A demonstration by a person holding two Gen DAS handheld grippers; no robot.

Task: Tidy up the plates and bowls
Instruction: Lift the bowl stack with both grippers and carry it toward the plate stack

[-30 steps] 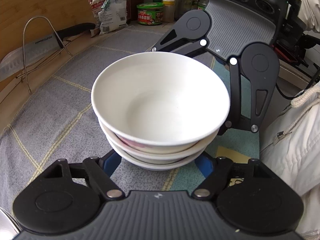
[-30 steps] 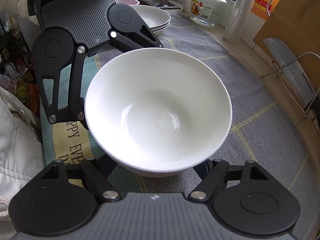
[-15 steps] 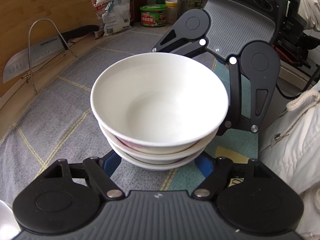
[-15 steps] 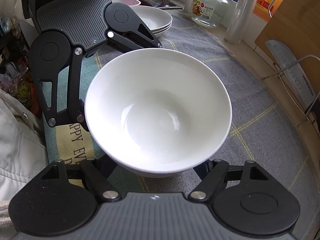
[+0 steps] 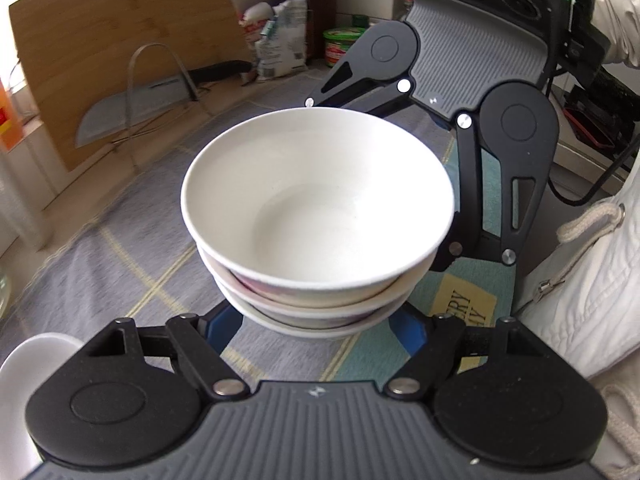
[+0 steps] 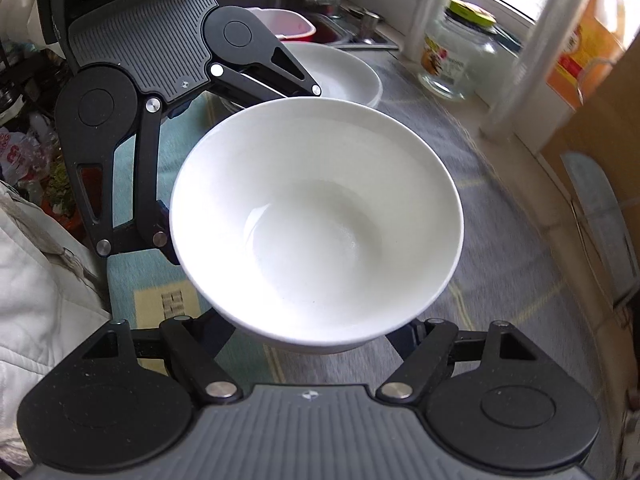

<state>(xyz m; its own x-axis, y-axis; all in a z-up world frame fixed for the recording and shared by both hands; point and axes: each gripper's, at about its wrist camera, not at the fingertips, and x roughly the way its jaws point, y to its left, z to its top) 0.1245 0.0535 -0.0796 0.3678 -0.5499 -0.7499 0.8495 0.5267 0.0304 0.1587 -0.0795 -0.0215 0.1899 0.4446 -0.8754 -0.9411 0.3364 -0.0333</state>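
Note:
A stack of three white bowls (image 5: 316, 208) hangs above the grey mat (image 5: 120, 240), held from opposite sides. My left gripper (image 5: 316, 330) is shut on the stack's base, its blue fingertips (image 5: 222, 326) clasping the lowest bowl. Facing it, the right gripper's frame (image 5: 476, 64) reaches in from the far side. In the right wrist view the top bowl (image 6: 316, 220) fills the middle. There my right gripper (image 6: 308, 340) is shut on the stack's underside, with the left gripper's frame (image 6: 144, 48) opposite. The lower bowls are hidden in that view.
White plates (image 6: 344, 76) are stacked beyond the bowls, near a sink with a pink basin (image 6: 288, 26). A glass jar (image 6: 456, 64) stands by the window. A knife in a wire rack (image 5: 132, 108) leans on a wooden board (image 5: 112, 40). A person's white jacket (image 5: 580, 300) is close by.
Both grippers have lifted the bowl stack and carried it across the mat toward the plates and sink. Their grip on it looks the same.

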